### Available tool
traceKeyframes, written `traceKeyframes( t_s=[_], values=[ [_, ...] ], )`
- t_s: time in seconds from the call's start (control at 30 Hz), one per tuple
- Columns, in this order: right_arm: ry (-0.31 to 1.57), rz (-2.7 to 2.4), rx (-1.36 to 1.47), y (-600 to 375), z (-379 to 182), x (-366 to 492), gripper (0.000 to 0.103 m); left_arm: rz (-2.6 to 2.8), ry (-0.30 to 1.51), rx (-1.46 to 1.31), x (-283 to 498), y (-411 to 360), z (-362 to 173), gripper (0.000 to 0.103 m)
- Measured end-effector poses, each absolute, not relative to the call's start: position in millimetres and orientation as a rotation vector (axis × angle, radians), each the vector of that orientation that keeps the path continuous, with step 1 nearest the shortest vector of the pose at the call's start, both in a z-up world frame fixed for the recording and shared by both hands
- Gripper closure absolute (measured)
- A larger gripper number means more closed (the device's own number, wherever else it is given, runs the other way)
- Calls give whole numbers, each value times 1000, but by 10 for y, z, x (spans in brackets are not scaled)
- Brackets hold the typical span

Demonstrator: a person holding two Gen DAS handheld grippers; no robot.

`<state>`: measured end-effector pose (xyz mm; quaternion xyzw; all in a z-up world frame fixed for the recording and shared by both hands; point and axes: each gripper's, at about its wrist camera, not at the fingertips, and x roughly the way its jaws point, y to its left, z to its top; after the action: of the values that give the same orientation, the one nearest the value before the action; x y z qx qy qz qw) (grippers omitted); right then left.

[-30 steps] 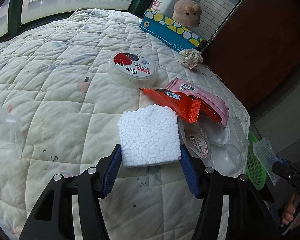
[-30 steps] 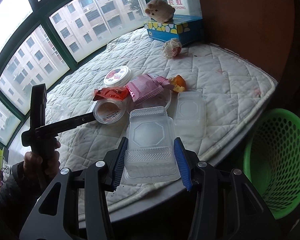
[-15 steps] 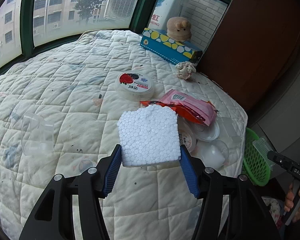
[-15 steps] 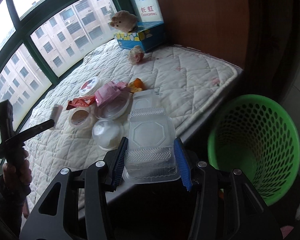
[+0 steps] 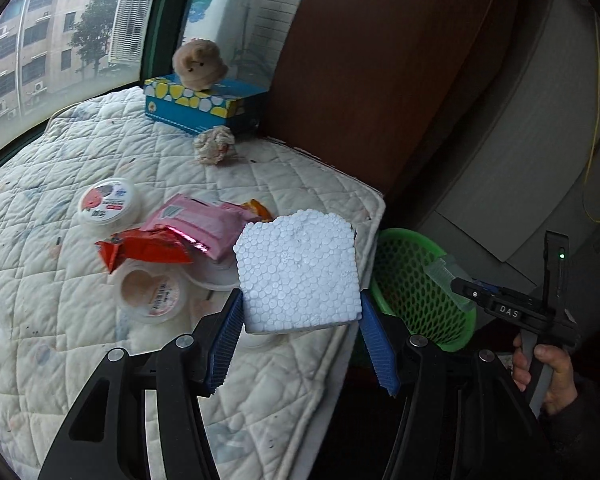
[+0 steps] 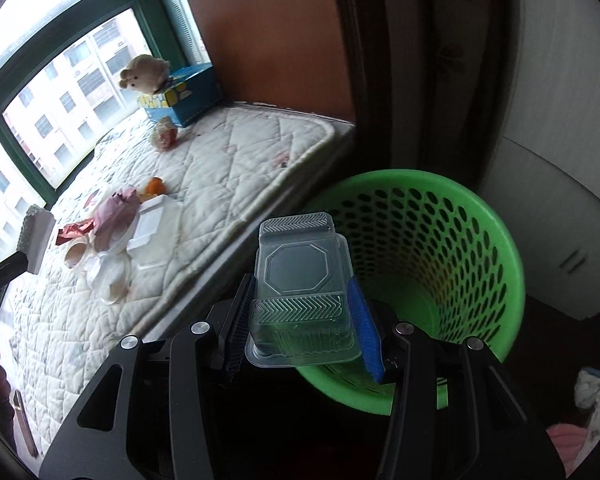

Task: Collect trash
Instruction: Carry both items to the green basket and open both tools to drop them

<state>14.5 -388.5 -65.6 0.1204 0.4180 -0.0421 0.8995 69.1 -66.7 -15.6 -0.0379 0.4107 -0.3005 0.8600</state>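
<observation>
My left gripper [image 5: 302, 344] is shut on a white foam block [image 5: 298, 270] and holds it above the mattress edge [image 5: 356, 216], left of the green basket [image 5: 416, 280]. My right gripper [image 6: 302, 334] is shut on a clear plastic clamshell box [image 6: 300, 280], held at the near left rim of the green basket [image 6: 440, 256]. On the mattress lie a pink wrapper [image 5: 196, 224], an orange-red wrapper [image 5: 140, 248], a yogurt cup [image 5: 152, 292], a lidded tub [image 5: 108, 204] and a crumpled paper ball [image 5: 214, 144].
A blue tissue box [image 5: 204, 104] with a plush toy [image 5: 198, 62] stands at the mattress's far corner by a brown panel. More clear containers [image 6: 152, 232] lie near the mattress edge. Windows run along the far side.
Both grippers have swung right, away from the mattress and toward the green basket, each carrying its item. The right gripper now holds the clamshell at the basket's rim.
</observation>
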Motion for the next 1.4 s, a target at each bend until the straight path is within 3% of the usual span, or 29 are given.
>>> traceKeyframes(
  t_s=[0.3,0.4,0.63,1.07,1.2,1.4],
  values=[
    [896,-128,279,-4249,-845,47,55,-764,915,9,694,-1658,-257,47],
    [891,-134,294,-4350,-865,1,46,-794,942,33,738,-1929,-337,47],
    [861,-162,307,-4519,-809,-110,43,-840,991,109,784,-2495,-508,47],
    [832,-228,340,-4815,-790,-399,42,-885,1060,182,812,-3132,-875,47],
    [834,-233,345,-4838,-796,-426,42,-886,1052,175,780,-3152,-896,28],
    [827,-207,338,-4755,-758,-417,42,-861,1027,151,756,-2974,-791,26]
  ],
)
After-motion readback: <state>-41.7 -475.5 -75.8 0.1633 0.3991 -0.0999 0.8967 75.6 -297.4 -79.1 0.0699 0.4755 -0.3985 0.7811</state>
